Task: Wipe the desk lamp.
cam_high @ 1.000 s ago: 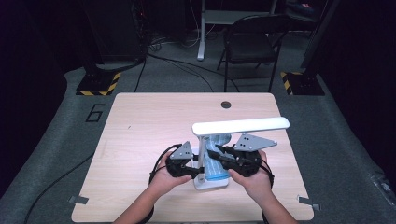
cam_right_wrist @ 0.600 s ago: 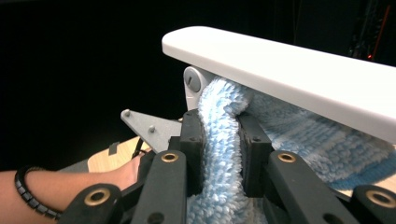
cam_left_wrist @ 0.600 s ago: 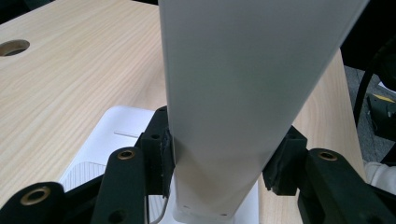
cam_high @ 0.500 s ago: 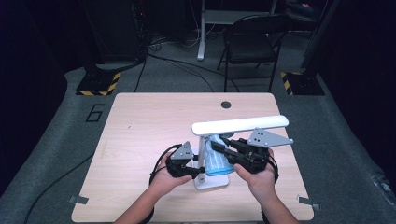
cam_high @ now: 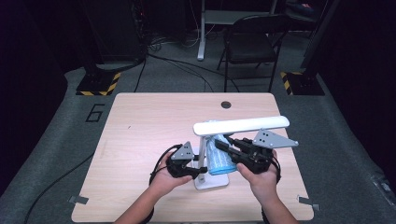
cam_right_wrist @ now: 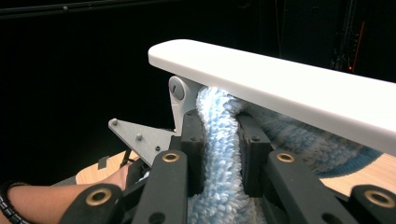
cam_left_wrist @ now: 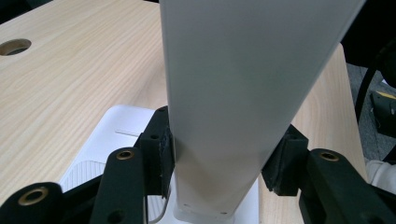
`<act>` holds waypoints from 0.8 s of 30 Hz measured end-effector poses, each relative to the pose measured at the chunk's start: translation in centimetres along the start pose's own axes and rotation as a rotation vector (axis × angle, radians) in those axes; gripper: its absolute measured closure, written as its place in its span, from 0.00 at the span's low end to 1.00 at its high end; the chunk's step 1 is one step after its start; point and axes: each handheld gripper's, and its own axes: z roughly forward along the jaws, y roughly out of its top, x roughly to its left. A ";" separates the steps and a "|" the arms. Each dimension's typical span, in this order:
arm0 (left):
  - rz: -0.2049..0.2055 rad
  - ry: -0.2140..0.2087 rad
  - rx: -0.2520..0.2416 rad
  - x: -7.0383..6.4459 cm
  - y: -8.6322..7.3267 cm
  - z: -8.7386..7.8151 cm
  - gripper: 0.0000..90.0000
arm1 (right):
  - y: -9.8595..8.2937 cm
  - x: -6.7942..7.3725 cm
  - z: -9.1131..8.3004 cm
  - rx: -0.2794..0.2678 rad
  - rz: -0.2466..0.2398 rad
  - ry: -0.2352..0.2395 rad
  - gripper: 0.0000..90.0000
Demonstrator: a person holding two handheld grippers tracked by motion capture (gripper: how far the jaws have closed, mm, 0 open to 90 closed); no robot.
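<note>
Wooden table (cam_high: 140, 140); lamp (cam_high: 240, 125) and cloth (cam_high: 219, 158) in tools.

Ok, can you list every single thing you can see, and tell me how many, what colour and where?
Desk lamp: one, white, standing on the table's near middle.
Cloth: one, light blue, fluffy, pressed against the lamp under its long head.
Table: one, light wood, with a round hole at its far edge.
Chair: one, black, folding, behind the table.
Left gripper: one, black, clamped on the lamp's post.
Right gripper: one, black, pinching the cloth.
Hands: two, at the table's near edge.
</note>
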 end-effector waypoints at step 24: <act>0.031 0.001 -0.050 -0.4 5.0 -2.4 0.51 | 0.0 -0.1 0.2 -0.006 0.014 -0.001 0.84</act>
